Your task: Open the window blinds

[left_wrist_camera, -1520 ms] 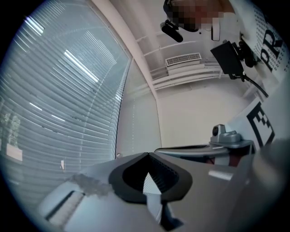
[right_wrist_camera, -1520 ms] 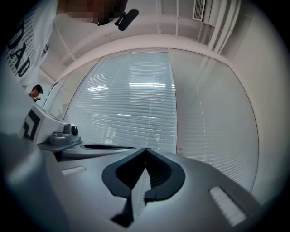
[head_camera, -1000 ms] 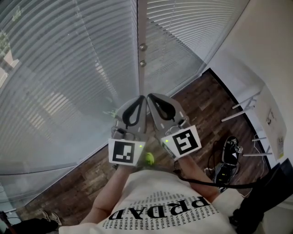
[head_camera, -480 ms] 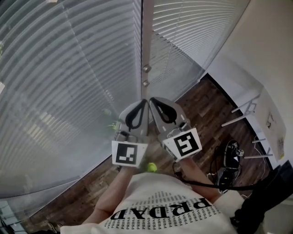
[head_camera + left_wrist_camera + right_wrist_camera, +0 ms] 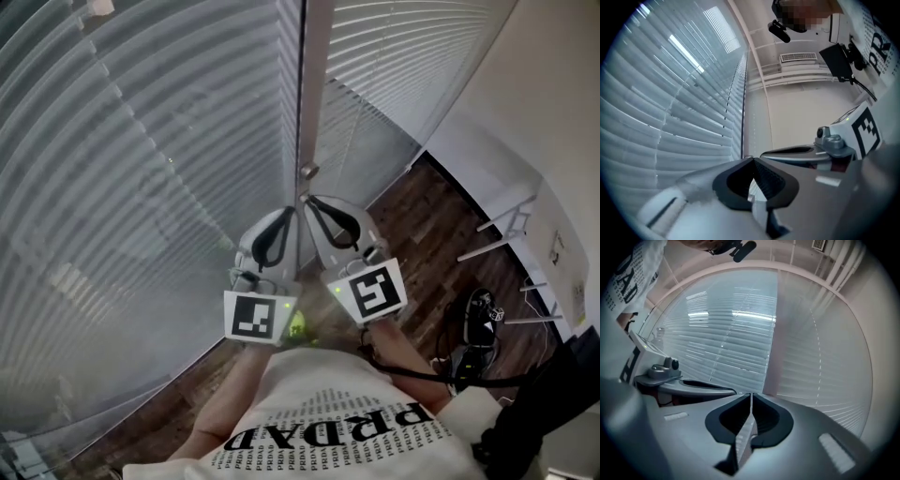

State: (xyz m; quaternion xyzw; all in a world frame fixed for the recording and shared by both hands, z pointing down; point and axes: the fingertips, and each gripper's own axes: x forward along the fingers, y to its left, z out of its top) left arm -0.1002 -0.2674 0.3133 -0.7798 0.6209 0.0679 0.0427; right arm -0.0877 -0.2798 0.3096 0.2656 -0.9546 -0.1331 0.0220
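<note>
Both grippers have closed in on the window since the earlier frame, and the central post now stands directly ahead of my fingertips. Two blinds, the left blind and the right blind, flank this one upright post, their level slats shut. One knob sits on the post just beyond the tips. My left gripper and right gripper ride side by side, equally near, both with jaws pressed together on nothing.
</note>
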